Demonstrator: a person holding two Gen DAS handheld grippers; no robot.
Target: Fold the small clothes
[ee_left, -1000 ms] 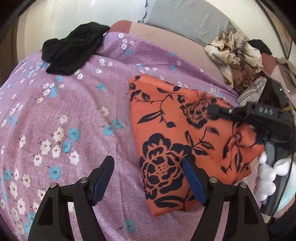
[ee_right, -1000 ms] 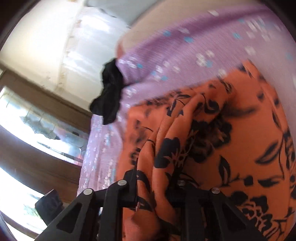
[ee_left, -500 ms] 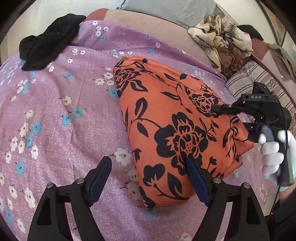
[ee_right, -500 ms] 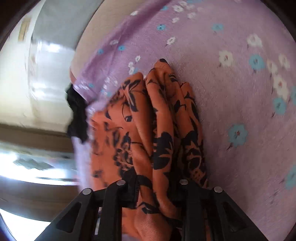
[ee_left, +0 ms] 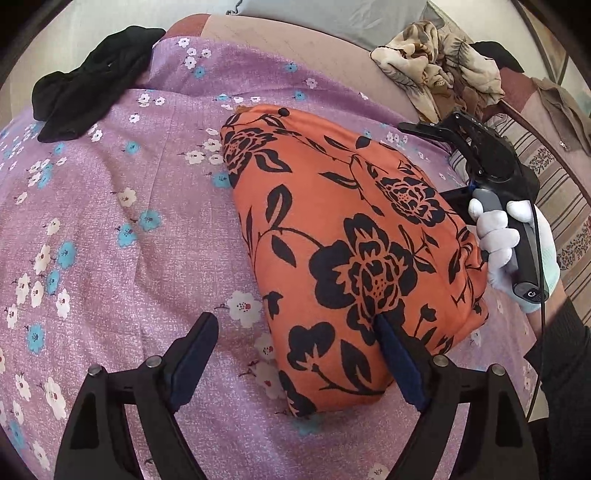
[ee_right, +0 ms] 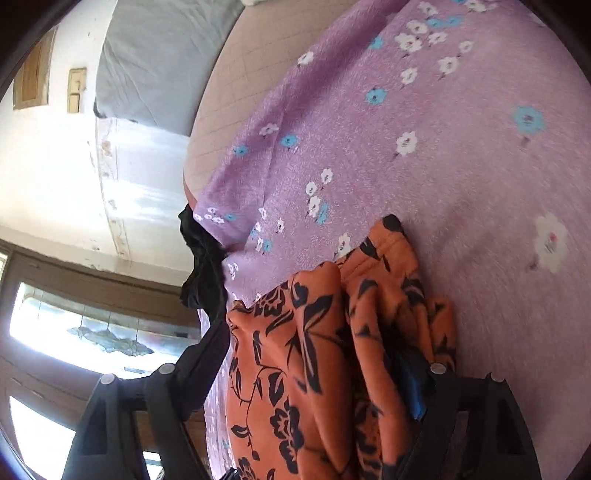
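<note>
Orange floral garment (ee_left: 351, 251) lies folded into a compact bundle on the purple flowered bedspread (ee_left: 110, 229), right of centre in the left wrist view. Half a second ago the right tool (ee_right: 314, 373) was clamped on bunched cloth; now its fingers stand spread, the fabric merely draped between them, and the bundle has settled flat. That release suggests this fold is finished, or nearly so. In the left wrist view the right tool's body sits at the bundle's right edge, gripped by a white-gloved hand (ee_left: 513, 243). The left tool (ee_left: 295, 339) hovers released at the lower centre of its frame, one blue-padded finger over the bundle's near corner, the other over bare bedspread. A black garment (ee_left: 88, 81) waits crumpled at the upper left, likely next. A beige patterned heap (ee_left: 439, 59) lies at the upper right, near a grey pillow (ee_left: 332, 18). Nothing blocks either tool.
</note>
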